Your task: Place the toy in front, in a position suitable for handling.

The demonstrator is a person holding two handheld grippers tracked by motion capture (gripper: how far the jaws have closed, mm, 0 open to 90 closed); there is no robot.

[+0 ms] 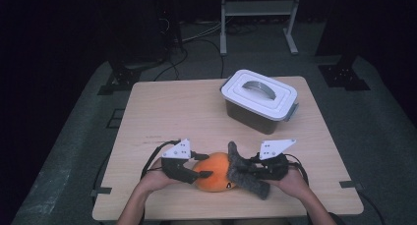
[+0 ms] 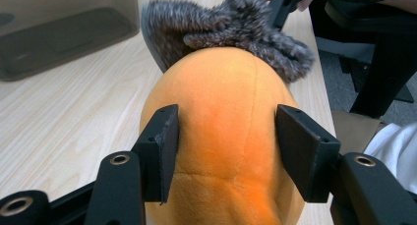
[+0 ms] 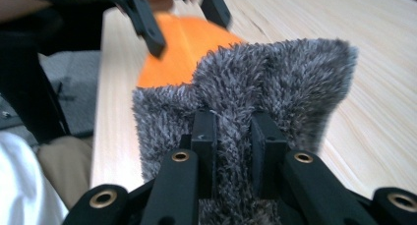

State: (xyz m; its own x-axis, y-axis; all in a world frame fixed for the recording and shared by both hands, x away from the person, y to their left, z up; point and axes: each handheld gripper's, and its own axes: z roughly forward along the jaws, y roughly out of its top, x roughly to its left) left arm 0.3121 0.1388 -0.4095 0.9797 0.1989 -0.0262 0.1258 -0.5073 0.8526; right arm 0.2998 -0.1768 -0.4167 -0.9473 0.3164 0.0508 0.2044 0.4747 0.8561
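Meanwhile, a white-lidded storage box (image 1: 259,100) with smoky translucent walls is sitting shut at the far right of the light wooden desk (image 1: 172,112), a curved handle lying flat on its lid; what it holds cannot be told. At the near edge, well apart from the box, the left claw (image 2: 226,154) is clamping the rounded orange plush toy (image 2: 223,136), one jaw pressing each flank. The right claw (image 3: 233,136) is pinching a fold of the fuzzy grey sock (image 3: 275,82), its jaws nearly together on the fabric. From the high view, the sock is lying against the toy's right side, touching it. A person's hands are gripping both tools from the desk's near side. Beyond the desk, cables and a metal frame's legs are resting on the grey floor.
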